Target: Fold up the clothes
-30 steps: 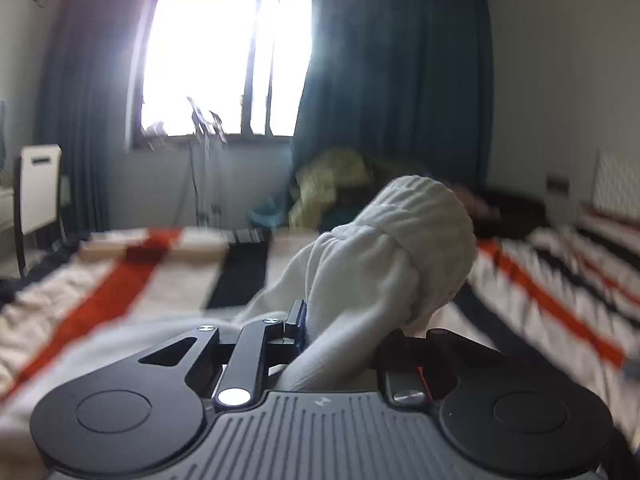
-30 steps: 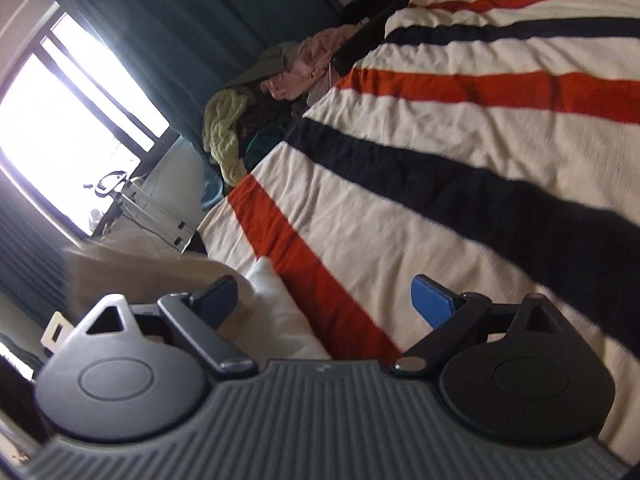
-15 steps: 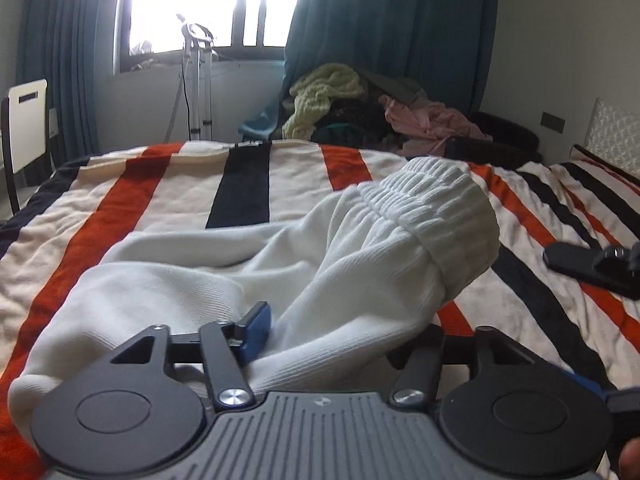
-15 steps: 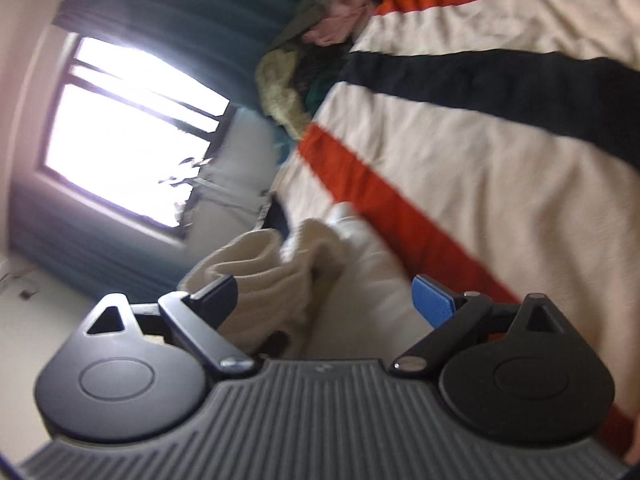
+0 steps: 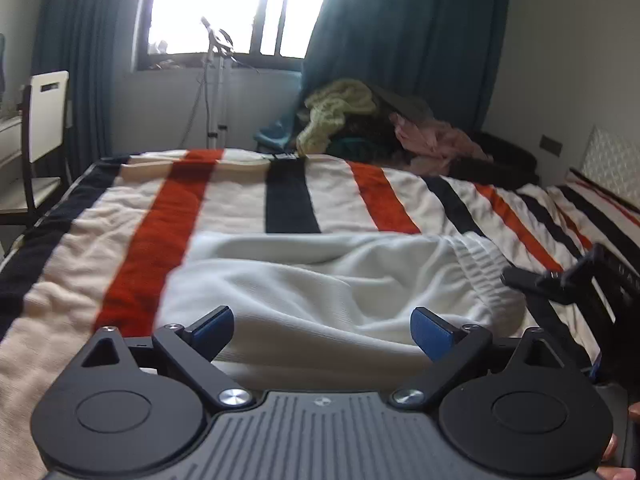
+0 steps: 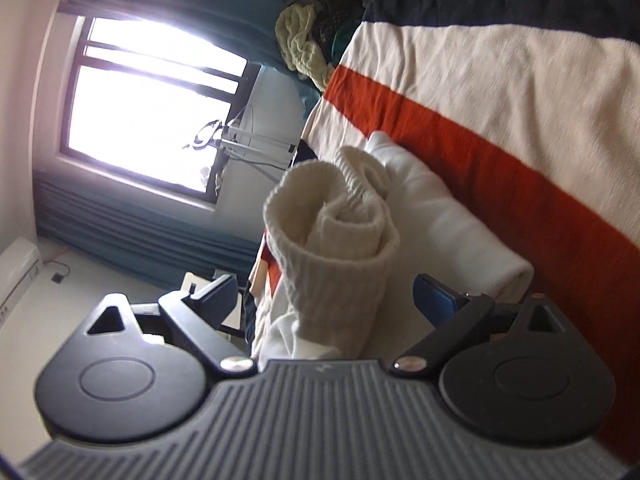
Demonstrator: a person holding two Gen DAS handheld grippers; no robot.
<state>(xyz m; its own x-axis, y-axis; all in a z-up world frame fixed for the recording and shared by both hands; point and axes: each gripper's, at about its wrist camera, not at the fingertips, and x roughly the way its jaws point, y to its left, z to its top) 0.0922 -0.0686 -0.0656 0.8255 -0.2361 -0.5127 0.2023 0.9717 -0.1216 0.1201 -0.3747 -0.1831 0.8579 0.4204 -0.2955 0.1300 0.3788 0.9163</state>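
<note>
A white knit garment point(image 5: 320, 280) lies on the striped bed point(image 5: 152, 240), its ribbed cuff point(image 5: 480, 256) at the right. My left gripper point(image 5: 322, 330) is open just above the garment's near part, holding nothing. In the right wrist view, which is rolled sideways, the ribbed cuff point(image 6: 336, 232) stands rolled up between the wide-open fingers of my right gripper point(image 6: 324, 296), with the folded body point(image 6: 440, 216) beside it. The fingers do not press on it. The right gripper point(image 5: 560, 280) also shows at the right edge of the left wrist view.
A pile of clothes point(image 5: 360, 120) sits past the bed's far end under blue curtains and a bright window. A white chair point(image 5: 44, 120) stands at the left. A metal stand point(image 5: 216, 92) is by the window wall.
My left gripper opened and let go of the cuffed sleeve, which dropped flat onto the bed. My right gripper swung round so the rolled cuff now sits between its open fingers.
</note>
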